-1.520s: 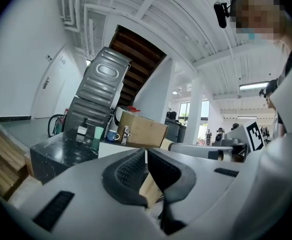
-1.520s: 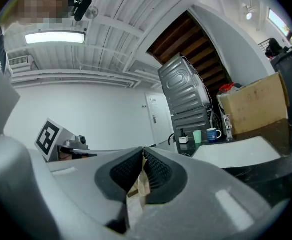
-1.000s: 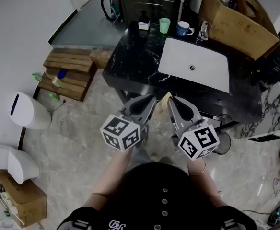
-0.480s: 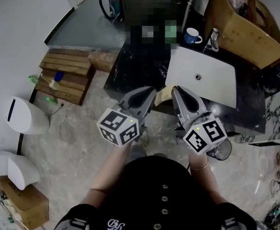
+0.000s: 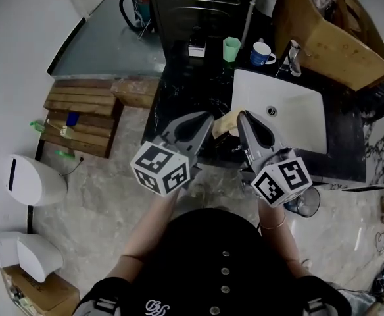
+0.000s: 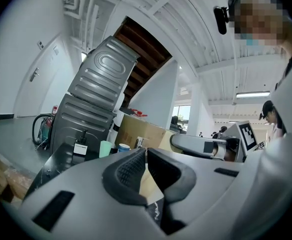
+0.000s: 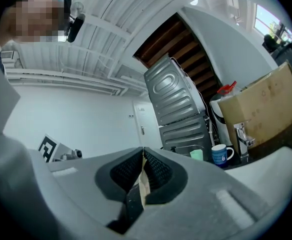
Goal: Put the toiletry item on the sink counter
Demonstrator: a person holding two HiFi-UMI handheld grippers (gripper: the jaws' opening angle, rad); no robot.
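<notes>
**Holding a tan packet over the counter's front edge, one gripper on each end**

The left gripper [image 5: 204,120] and the right gripper [image 5: 243,118] point forward side by side. The toiletry item, a flat tan packet [image 5: 225,122], is strung between their tips. Each gripper's own view shows its ribbed pads pressed together on a thin tan edge, so both are clamped on the packet and neither is empty.

The packet's long axis runs left to right, from one gripper to the other and across the person's line of travel. In the head view it hangs above the near edge of the black marbled sink counter [image 5: 185,87], just at the front left corner of the white basin [image 5: 290,110]. It does not appear to rest on anything yet.

The bare stretch of counter lies ahead and slightly to the left, on the left gripper's side. The basin takes up the right gripper's side. Setting the packet down probably calls for a short carry forward and leftward, so that it lands on stone and not in the basin.

At the back of the counter a pump bottle [image 5: 196,45], a green cup [image 5: 231,49] and a blue mug [image 5: 262,53] stand in a row, well apart from the packet.
</notes>
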